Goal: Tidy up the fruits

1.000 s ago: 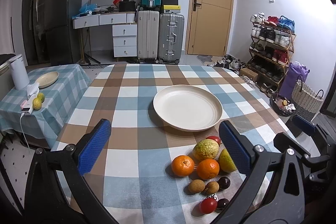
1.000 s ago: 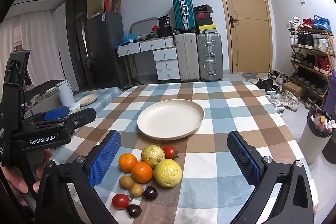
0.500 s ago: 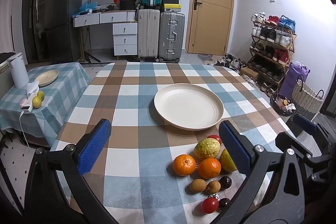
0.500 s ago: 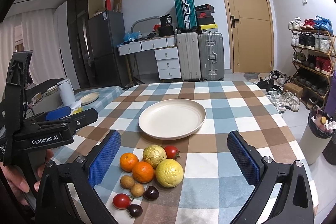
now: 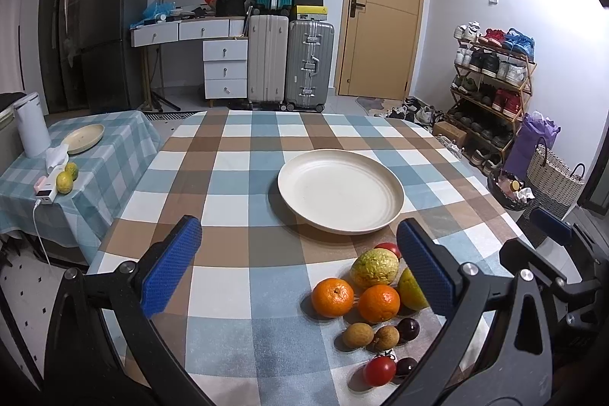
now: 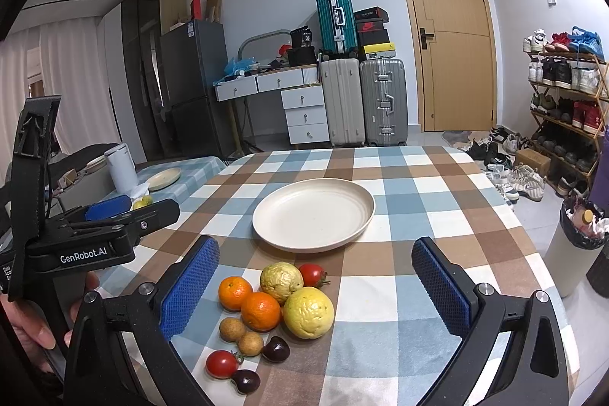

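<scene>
- Both claws gaping wide, gripping nothing: left gripper (image 5: 298, 263) hanging over bare checked cloth at lower centre of the left wrist view, right gripper (image 6: 316, 286) framing the fruit pile at lower centre of the right wrist view.
- Barely changing over the last second: left view creeping forward a touch, with the plate (image 5: 340, 191) and fruit sliding slightly lower and to the right; right view rising and nudging forward just as little. No fruit moved.
- Meaning for the task, as a judgement: sorting not yet begun, plate lying bare at frame centre, every fruit on the table (image 5: 236, 155) just below the plate.
- Showing the pile in the right wrist view, lower centre: two oranges (image 6: 235, 293) touching, a wrinkled yellow-green fruit (image 6: 281, 282) behind them, a large yellow citrus (image 6: 308, 312) at right, a red tomato (image 6: 313, 274) behind, two small brown fruits (image 6: 233, 329), two dark plums (image 6: 275, 349) and a second tomato (image 6: 221, 363) nearest the camera.
- Holding pose: right gripper level, pointing at the plate, fruit lying between and below its blue pads (image 6: 189, 288); seeming best placed for a first pick.
- Appearing at left edge of the right wrist view: left gripper seen from the side, held by a hand (image 6: 36, 322), pointing right, well apart from the fruit.
- Sitting far left in both views: a side table (image 5: 110, 155) with a second plate and two small citrus.
</scene>
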`<action>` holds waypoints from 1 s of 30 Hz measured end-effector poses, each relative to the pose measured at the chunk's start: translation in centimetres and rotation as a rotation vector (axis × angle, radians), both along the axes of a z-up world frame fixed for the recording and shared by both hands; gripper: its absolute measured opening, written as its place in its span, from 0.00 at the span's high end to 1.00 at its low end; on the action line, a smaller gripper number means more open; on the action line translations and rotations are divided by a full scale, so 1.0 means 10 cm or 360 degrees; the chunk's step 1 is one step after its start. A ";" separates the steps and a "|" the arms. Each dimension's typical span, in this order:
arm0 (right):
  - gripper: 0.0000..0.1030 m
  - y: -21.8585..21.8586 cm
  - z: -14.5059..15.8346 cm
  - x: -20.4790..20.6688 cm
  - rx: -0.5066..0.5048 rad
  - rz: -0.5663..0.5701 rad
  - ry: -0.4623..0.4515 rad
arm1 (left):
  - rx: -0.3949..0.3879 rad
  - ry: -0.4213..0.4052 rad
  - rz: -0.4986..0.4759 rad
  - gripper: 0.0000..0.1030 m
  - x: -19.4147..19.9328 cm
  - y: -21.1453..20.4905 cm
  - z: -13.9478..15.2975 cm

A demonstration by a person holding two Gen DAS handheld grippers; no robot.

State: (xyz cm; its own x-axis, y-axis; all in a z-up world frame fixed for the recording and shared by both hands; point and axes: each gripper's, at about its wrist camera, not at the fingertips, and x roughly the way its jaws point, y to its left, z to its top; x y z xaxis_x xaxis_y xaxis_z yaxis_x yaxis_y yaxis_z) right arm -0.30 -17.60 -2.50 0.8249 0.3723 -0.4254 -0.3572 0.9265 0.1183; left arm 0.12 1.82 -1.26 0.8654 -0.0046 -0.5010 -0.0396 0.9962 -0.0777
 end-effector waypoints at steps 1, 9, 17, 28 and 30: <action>0.00 0.00 0.00 0.00 -0.0001 0.0001 0.0000 | -0.0005 -0.0001 0.0000 0.01 0.00 0.00 0.00; 0.00 0.00 0.00 0.00 0.0003 0.0000 0.0001 | -0.0012 0.0005 -0.0001 0.01 -0.01 0.00 -0.01; 0.00 0.03 -0.06 0.01 0.0008 0.0008 0.0029 | -0.0012 0.0009 0.0004 0.01 -0.02 0.01 -0.04; 0.00 0.04 -0.35 0.20 0.0124 0.0121 0.0300 | -0.0061 0.0056 0.0003 0.01 0.16 0.11 -0.28; 0.00 0.05 -0.42 0.24 0.0122 0.0107 0.0340 | -0.0070 0.0064 0.0004 0.01 0.21 0.13 -0.32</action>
